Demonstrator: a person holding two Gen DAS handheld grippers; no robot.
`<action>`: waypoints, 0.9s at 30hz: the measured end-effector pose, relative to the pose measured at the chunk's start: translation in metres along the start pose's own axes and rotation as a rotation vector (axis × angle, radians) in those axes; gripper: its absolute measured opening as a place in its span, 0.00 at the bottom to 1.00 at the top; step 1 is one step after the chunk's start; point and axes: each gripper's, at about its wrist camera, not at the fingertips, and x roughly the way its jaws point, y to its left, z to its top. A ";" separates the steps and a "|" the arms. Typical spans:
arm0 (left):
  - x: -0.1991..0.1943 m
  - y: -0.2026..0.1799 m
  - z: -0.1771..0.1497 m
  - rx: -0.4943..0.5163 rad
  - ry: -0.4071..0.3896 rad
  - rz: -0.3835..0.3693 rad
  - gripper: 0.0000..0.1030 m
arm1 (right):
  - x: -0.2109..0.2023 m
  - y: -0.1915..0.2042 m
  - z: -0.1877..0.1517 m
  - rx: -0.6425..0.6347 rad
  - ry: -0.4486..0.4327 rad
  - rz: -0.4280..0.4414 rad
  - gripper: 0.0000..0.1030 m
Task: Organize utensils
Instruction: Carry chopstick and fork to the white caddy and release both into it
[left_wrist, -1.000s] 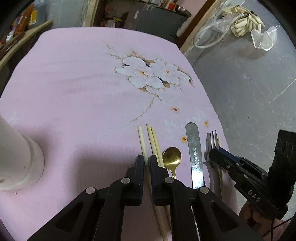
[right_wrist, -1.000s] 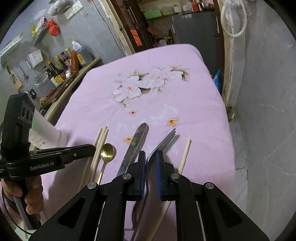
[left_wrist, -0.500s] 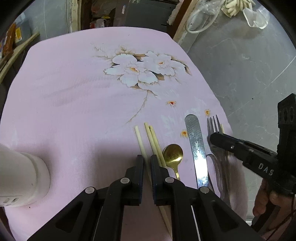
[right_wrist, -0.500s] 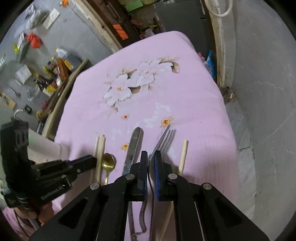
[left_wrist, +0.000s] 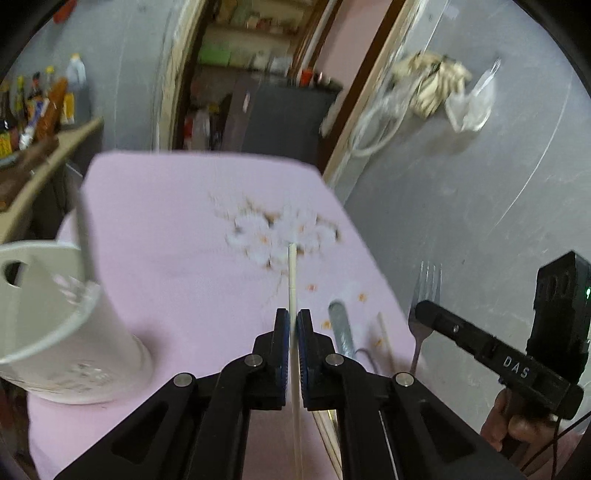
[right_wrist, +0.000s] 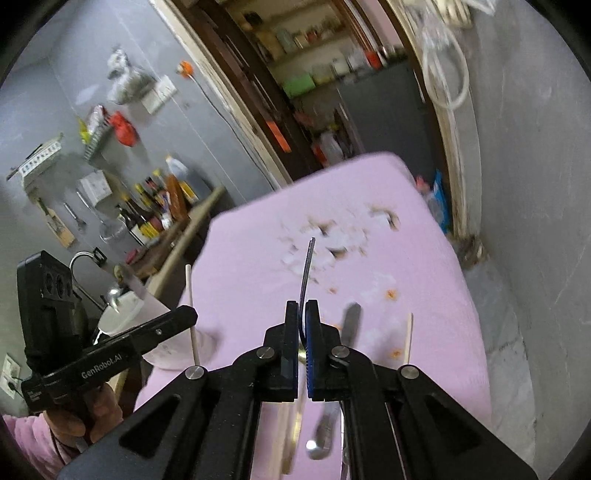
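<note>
My left gripper (left_wrist: 293, 317) is shut on a pale chopstick (left_wrist: 291, 273) that hangs above the pink cloth, and its jaws are still closing tighter on it. My right gripper (right_wrist: 302, 308) grips a steel fork (right_wrist: 306, 269), seen edge-on and lifted, and its jaws are closing too. In the left wrist view the fork (left_wrist: 427, 284) sticks up from the right gripper (left_wrist: 421, 310). A knife (right_wrist: 351, 321), another chopstick (right_wrist: 408, 334) and a blurred gold spoon (right_wrist: 295, 424) lie on the cloth. The white utensil holder (left_wrist: 66, 332) stands at the left.
The pink flowered cloth (left_wrist: 177, 229) covers a table with its right edge beside a grey floor. A shelf with bottles (right_wrist: 155, 214) runs along the left. A person's hand (right_wrist: 85, 413) in a pink sleeve holds the left gripper (right_wrist: 184, 317).
Both grippers have risen off the cloth and tilted up, the left with a chopstick and the right with the fork. The holder now shows closer at the left.
</note>
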 end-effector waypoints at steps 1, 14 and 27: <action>-0.011 0.003 0.003 -0.001 -0.028 -0.001 0.05 | -0.005 0.010 0.003 0.009 -0.025 0.016 0.02; -0.137 0.061 0.060 -0.061 -0.344 0.018 0.05 | -0.028 0.146 0.049 -0.071 -0.273 0.224 0.02; -0.189 0.175 0.080 -0.188 -0.525 0.200 0.05 | 0.033 0.232 0.044 -0.115 -0.314 0.315 0.02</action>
